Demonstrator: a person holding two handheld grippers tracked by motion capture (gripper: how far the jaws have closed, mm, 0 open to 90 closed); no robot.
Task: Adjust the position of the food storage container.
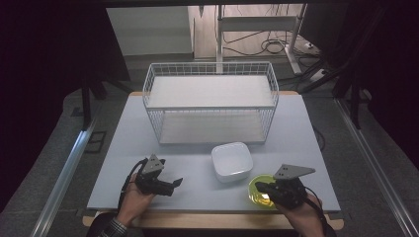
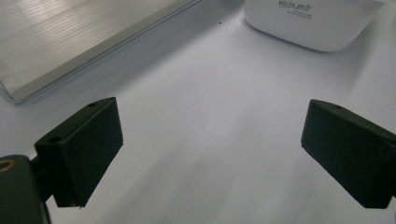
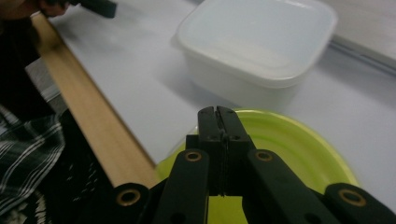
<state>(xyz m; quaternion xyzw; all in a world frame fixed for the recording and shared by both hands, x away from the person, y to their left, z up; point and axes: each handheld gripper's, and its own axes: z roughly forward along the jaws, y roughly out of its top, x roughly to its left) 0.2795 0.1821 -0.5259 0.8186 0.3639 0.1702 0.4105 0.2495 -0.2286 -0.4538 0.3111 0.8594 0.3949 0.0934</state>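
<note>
A yellow-green plate [image 1: 258,197] [image 3: 299,154] lies near the table's front edge at the right. My right gripper [image 1: 261,187] [image 3: 218,112] hovers over it, jaws pressed together with nothing visible between them, tips at the plate's far rim. Just beyond the plate stands a white square container [image 1: 232,160] [image 3: 261,42] [image 2: 308,23]. At the front left, my left gripper [image 1: 174,184] [image 2: 210,140] rests low over the bare table, jaws wide apart and empty, pointing toward the container.
A white wire rack [image 1: 210,101] with two shelves stands at the back of the grey table top [image 1: 197,163]; its lower board [image 2: 70,37] lies ahead of the left gripper. A wooden strip [image 3: 93,121] edges the table's front.
</note>
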